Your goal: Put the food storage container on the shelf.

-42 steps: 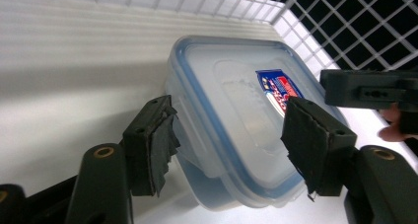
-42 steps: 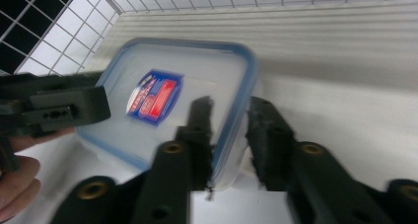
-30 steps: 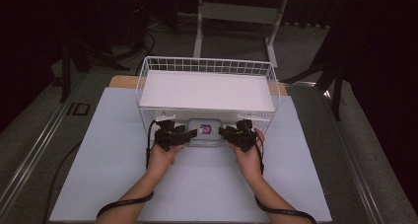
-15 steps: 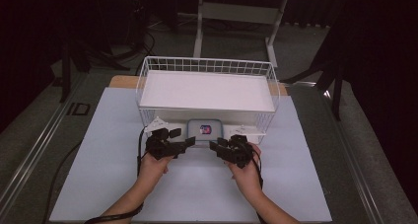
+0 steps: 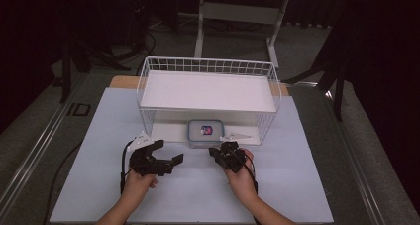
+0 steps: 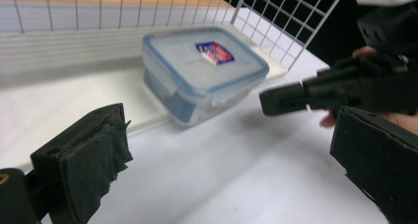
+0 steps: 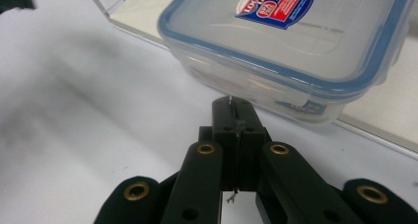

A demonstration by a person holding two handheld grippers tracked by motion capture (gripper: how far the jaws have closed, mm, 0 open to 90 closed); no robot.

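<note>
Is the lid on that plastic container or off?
On: the blue-rimmed lid sits flat on the container, label up.

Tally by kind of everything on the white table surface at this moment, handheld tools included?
Lidded plastic container: 1
White wire rack: 1
Tongs: 2, left tongs open and right tongs shut, both empty
Total: 4

A clear rectangular plastic food container (image 5: pixel 205 134) with a blue-rimmed snap lid closed on it and a red-and-blue label on top sits flat, upright, under the white wire shelf rack (image 5: pixel 210 66), at its front edge.
</note>
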